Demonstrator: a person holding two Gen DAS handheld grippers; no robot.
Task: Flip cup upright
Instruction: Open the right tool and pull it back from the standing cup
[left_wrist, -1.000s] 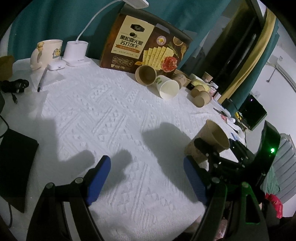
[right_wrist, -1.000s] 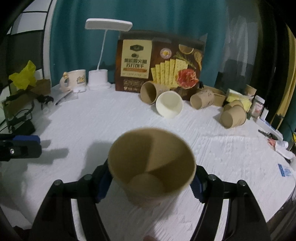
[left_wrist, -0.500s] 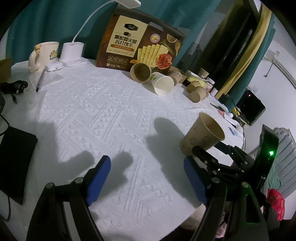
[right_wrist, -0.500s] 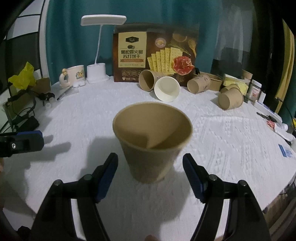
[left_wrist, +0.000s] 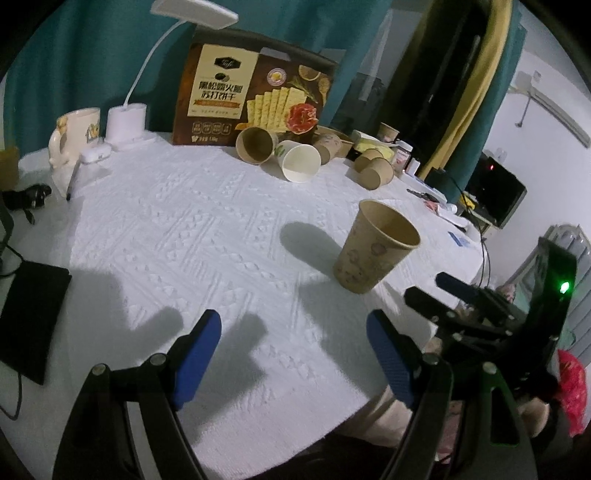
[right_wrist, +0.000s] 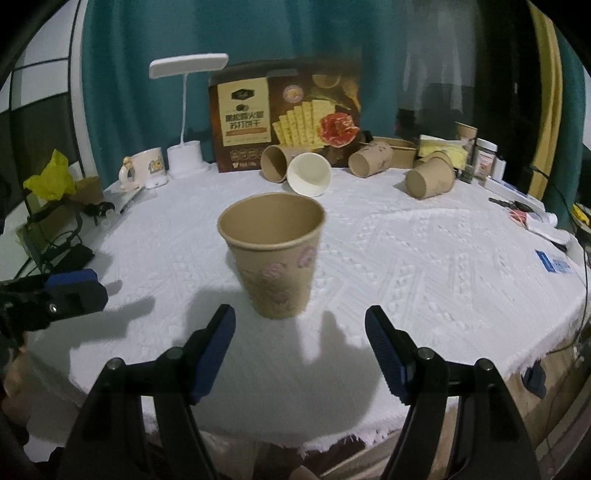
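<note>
A brown paper cup (right_wrist: 275, 258) with pink flower prints stands upright on the white cloth, also seen as the cup (left_wrist: 373, 247) in the left wrist view. My right gripper (right_wrist: 300, 328) is open just in front of it; its jaws have just been opening and nothing is between them. In the left wrist view the right gripper (left_wrist: 447, 291) sits right of the cup, apart from it. My left gripper (left_wrist: 293, 336) hangs open over bare cloth, left of the cup, holding nothing. It shows as the left gripper (right_wrist: 74, 288) at the left edge.
Several paper cups lie on their sides at the back: a brown cup (right_wrist: 275, 162), a white cup (right_wrist: 308, 179), another brown one (right_wrist: 430, 181). Behind them stand a cracker box (right_wrist: 284, 118), a desk lamp (right_wrist: 184, 110) and a mug (right_wrist: 146, 170). The table edge (right_wrist: 332, 439) is near.
The right gripper let go of the cup and drew back from it; the cup now stands free on the cloth. The left gripper also pulled back and the view rolled slightly.
</note>
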